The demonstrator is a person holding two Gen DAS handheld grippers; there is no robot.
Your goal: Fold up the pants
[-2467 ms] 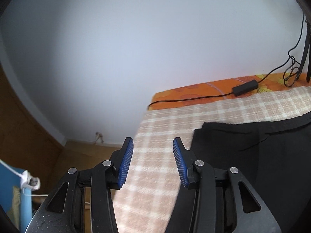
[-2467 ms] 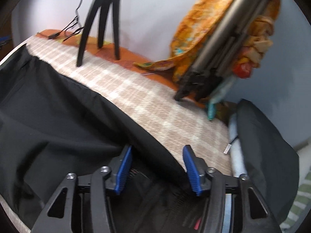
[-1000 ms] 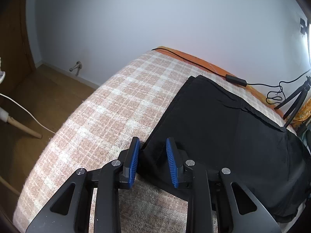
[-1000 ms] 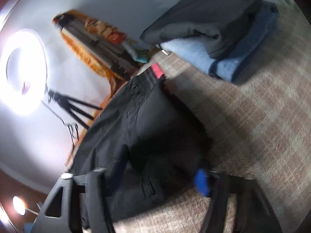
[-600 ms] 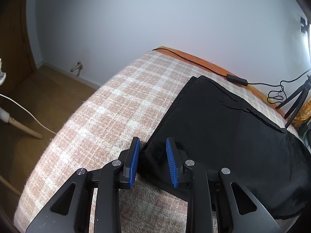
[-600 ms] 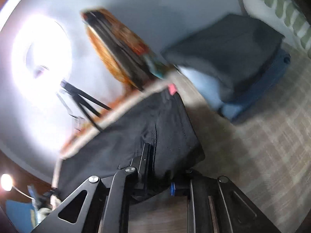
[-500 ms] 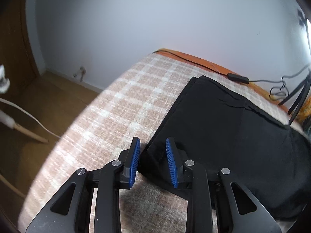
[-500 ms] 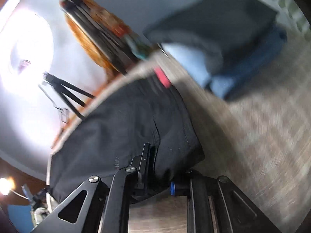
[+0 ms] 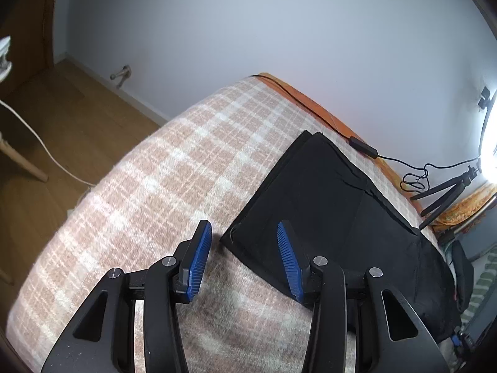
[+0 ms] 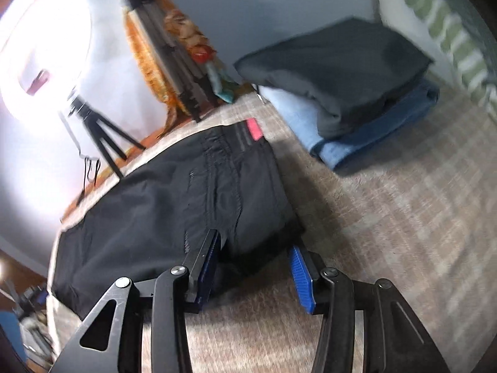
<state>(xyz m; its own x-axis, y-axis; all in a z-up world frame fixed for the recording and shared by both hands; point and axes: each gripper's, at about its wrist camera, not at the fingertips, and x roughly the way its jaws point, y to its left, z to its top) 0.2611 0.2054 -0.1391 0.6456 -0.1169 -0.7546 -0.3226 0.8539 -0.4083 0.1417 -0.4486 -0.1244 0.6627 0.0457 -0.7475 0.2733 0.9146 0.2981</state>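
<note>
Black pants (image 9: 335,205) lie folded lengthwise on a pink and white checked blanket (image 9: 174,168). In the left wrist view my left gripper (image 9: 243,244) is open, its blue pads either side of the near hem corner, which lies flat on the blanket. In the right wrist view the pants (image 10: 174,199) show their waistband with a red tag (image 10: 253,129). My right gripper (image 10: 254,255) is open around the near waist corner, which lies on the blanket.
A stack of folded grey and blue clothes (image 10: 348,84) sits beyond the waistband. A small tripod (image 10: 99,133) with a ring light, a folded tripod (image 10: 174,62) and a black cable (image 9: 363,147) line the wall. The bed edge drops to the wooden floor (image 9: 46,118) on the left.
Both grippers have opened and let go of the pants. The hem corner and the waist corner now rest on the blanket between the open fingers.
</note>
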